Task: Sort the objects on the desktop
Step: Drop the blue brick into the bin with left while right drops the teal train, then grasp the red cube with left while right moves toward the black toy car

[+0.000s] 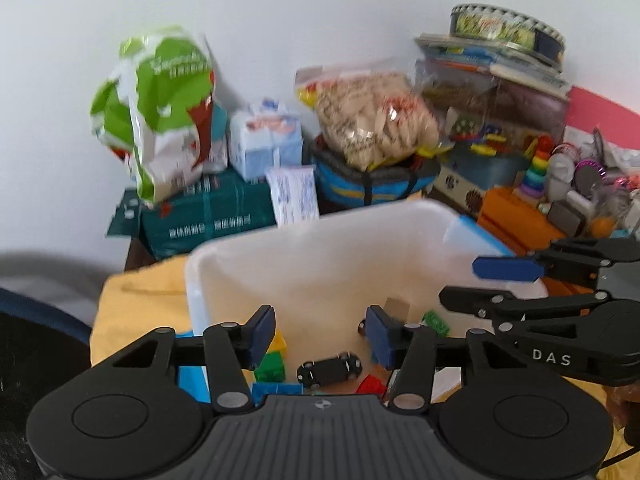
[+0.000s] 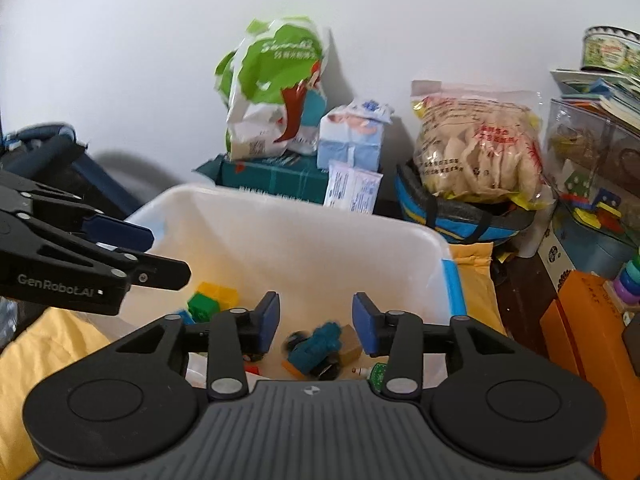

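Note:
A white plastic bin [image 1: 312, 240] stands on a yellow cloth [image 1: 140, 304]. Inside lie a black toy car [image 1: 330, 368], green, yellow, blue and red bricks [image 1: 272, 366] and a small tan block [image 1: 398, 308]. My left gripper [image 1: 320, 334] is open and empty above the bin's near edge. My right gripper [image 2: 316, 326] is open and empty over the same bin [image 2: 300, 232], above a teal toy vehicle [image 2: 316, 346] and a tan block [image 2: 350, 344]. Each gripper shows in the other's view, the right one [image 1: 492, 284] at the right edge and the left one [image 2: 156, 258] at the left edge.
Behind the bin against the white wall are a green and white bag [image 1: 160, 112], a dark green box [image 1: 208, 212], a tissue pack [image 1: 266, 144], a bag of snacks [image 1: 372, 120] on a blue-black bag, stacked books with a round tin [image 1: 504, 28], an orange box [image 1: 516, 216] and small toys.

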Action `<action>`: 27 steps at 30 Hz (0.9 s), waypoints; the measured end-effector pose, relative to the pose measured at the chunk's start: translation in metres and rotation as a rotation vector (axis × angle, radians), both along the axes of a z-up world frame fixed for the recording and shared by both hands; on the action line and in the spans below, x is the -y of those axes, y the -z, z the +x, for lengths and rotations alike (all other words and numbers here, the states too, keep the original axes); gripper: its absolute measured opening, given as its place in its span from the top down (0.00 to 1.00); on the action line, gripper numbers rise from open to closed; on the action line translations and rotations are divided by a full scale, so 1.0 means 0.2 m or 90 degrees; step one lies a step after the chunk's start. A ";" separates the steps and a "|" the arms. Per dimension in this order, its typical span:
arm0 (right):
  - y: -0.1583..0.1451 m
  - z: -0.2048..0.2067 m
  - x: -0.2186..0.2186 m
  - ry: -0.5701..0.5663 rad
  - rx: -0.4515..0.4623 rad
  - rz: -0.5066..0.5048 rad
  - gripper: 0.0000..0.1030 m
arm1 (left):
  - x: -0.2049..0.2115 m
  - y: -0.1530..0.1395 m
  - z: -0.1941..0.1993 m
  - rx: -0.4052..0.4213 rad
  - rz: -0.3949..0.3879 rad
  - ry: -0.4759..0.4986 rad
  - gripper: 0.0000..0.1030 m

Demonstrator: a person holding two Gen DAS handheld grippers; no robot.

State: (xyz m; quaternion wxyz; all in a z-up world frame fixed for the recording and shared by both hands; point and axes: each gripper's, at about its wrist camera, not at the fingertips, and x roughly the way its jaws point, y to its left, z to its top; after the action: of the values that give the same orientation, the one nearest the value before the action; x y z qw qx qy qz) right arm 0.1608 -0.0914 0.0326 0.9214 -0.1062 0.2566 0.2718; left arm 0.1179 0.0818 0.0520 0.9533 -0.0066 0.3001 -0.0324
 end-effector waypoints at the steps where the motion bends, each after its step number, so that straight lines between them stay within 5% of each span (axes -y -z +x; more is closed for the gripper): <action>1: -0.01 -0.01 0.01 0.002 -0.002 0.010 0.57 | 0.01 -0.02 -0.02 0.010 -0.002 0.003 0.47; 4: -0.04 -0.07 0.06 0.007 0.008 0.026 0.55 | 0.04 -0.07 -0.13 0.044 -0.007 0.012 0.37; 9: -0.03 -0.19 0.16 0.015 0.001 0.029 0.51 | 0.12 -0.05 -0.28 0.049 0.012 0.045 0.37; 18: 0.16 -0.33 0.31 0.039 -0.066 -0.030 0.48 | 0.26 0.25 -0.43 -0.050 -0.005 0.071 0.36; 27: 0.38 -0.41 0.36 0.044 -0.138 -0.056 0.48 | 0.39 0.54 -0.34 -0.128 0.013 0.075 0.36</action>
State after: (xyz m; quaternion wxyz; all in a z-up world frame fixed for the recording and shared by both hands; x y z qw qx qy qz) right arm 0.0780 -0.1632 -0.0438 0.8915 -0.1076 0.3698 0.2386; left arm 0.0497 0.0044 -0.0558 0.9149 0.0173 0.3944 -0.0843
